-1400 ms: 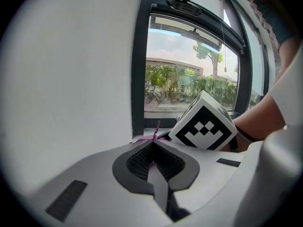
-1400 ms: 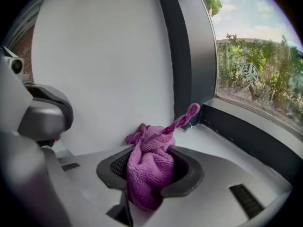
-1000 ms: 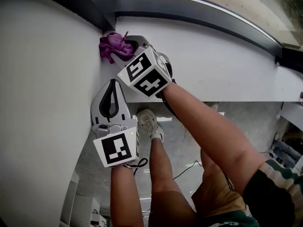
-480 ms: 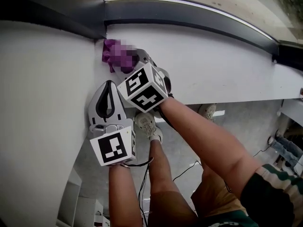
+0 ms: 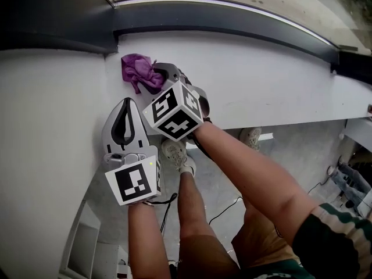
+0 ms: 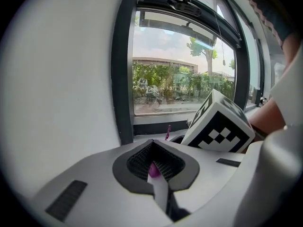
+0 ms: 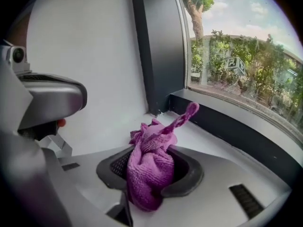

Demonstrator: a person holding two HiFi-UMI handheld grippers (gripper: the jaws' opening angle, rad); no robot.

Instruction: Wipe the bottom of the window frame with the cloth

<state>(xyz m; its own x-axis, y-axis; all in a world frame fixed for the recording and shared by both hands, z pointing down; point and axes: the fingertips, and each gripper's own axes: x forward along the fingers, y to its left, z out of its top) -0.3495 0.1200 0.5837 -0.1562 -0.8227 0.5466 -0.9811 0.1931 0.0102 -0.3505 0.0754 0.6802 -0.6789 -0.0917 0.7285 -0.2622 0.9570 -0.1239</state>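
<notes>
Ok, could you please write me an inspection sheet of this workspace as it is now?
surface: white sill, bare apart from the cloth and the grippers.
job's things: purple cloth, bunched, near the corner of the dark window frame.
clutter: nothing seen.
grippers: right gripper shut on the cloth; left gripper shut, empty, beside it.
cables: thin black cable on the floor below.
surroundings: trees outside; the person's shoe on the floor.
</notes>
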